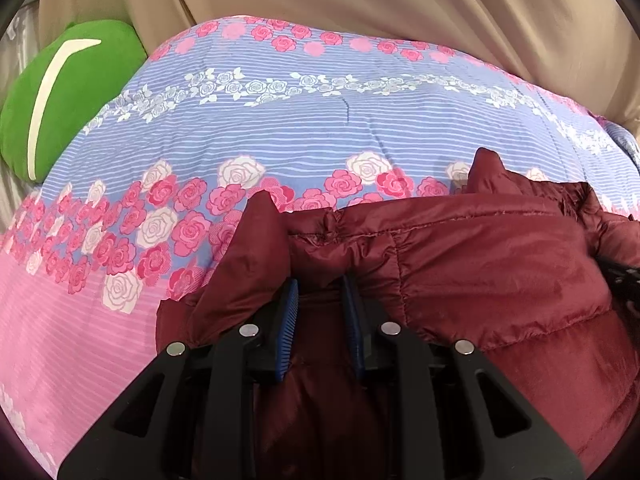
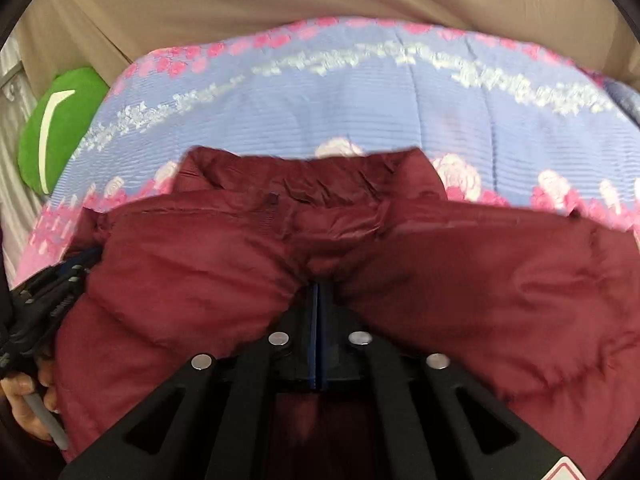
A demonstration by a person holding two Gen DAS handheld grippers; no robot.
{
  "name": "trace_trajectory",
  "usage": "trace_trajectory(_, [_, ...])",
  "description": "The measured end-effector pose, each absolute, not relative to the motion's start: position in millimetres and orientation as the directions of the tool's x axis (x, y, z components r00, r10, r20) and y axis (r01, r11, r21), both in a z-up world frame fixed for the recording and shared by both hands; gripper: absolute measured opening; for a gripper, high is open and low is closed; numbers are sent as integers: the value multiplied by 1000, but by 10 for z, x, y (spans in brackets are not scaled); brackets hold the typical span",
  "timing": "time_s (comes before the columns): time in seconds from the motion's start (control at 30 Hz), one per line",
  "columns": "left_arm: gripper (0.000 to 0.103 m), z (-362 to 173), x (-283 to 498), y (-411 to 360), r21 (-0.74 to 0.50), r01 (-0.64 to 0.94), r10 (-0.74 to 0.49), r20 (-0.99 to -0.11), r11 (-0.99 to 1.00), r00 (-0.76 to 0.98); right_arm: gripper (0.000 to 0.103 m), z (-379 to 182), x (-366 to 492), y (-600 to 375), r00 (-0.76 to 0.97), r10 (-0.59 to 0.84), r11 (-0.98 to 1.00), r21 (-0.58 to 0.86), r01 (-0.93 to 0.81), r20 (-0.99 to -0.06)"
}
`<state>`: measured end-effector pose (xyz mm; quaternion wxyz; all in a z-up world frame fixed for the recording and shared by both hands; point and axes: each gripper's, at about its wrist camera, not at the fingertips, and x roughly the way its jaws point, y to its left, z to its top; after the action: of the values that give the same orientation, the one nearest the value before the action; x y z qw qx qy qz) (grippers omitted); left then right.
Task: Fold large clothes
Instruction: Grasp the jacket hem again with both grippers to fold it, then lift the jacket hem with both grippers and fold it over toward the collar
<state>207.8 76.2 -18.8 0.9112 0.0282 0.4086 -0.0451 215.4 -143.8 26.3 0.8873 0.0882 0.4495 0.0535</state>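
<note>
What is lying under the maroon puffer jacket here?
The maroon puffer jacket lies on a floral quilt of blue stripes and pink roses, which spreads out beyond its collar. The jacket covers the quilt beneath it, so nothing else under it can be seen.

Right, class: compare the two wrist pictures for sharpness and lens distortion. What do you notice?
Left wrist view: sharp, roses on the floral quilt crisp, maroon jacket stitching clear. Right wrist view: motion-blurred, roses smeared. Both: fisheye bending with dark rounded corners.
</note>
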Motion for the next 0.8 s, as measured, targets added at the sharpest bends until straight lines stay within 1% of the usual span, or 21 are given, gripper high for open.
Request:
trace_trajectory(0.07, [22,-188,2079,765,13,105,-60,-747,994,662,12,397,2102,-1350,615,210,973,222,-59,-760])
trace_trajectory(0.13, [22,-190,2077,771,13,105,-60,-747,994,663,12,488,2098,-1217,634,203,978,186,-94,-746])
trace_trajectory(0.23, [22,-188,2079,774,9,105,-63,-747,994,662,12,352,2227,-1140,598,204,979,178,-102,-775])
trace_trajectory(0.27, [22,-185,2081,781,1,105,-69,-747,994,661,10,256,2285,-1137,576,209,977,189,-94,-791])
trace_trajectory(0.3, [22,-184,2080,800,-8,105,-76,-747,994,660,5,147,2330,-1183,549,237,970,229,-84,-802])
trace_trajectory(0.37, [22,-176,2084,841,-40,103,-98,-748,994,657,5,101,2335,-1230,551,264,961,263,-82,-792])
trace_trajectory(0.43, [23,-146,2077,937,-98,95,-136,-748,991,650,5,101,2304,-1201,565,246,967,238,-89,-788])
trace_trajectory(0.47, [25,-116,2055,998,-132,86,-156,-748,988,645,5,102,2285,-1177,573,230,972,216,-94,-786])
trace_trajectory(0.5, [31,-61,2006,1090,-182,80,-191,-746,980,638,5,104,2273,-1140,583,211,977,189,-99,-785])
trace_trajectory(0.53, [35,7,1936,1192,-237,78,-232,-739,968,632,5,107,2253,-1117,592,196,980,167,-103,-782])
trace_trajectory(0.6, [51,131,1756,1383,-314,71,-286,-717,947,635,5,105,2246,-1097,602,185,983,151,-107,-777])
trace_trajectory(0.67, [62,194,1561,1528,-340,56,-296,-712,939,637,5,106,2259,-1129,602,200,980,169,-109,-773])
trace_trajectory(0.7, [64,197,1475,1575,-342,47,-292,-714,939,636,5,122,2257,-1155,602,211,977,186,-104,-770])
trace_trajectory(0.77, [65,163,1316,1631,-341,39,-290,-727,939,623,10,220,2196,-1196,610,239,969,224,-103,-755])
trace_trajectory(0.8, [66,117,1232,1646,-347,36,-296,-736,937,609,10,277,2167,-1189,614,263,963,244,-117,-745])
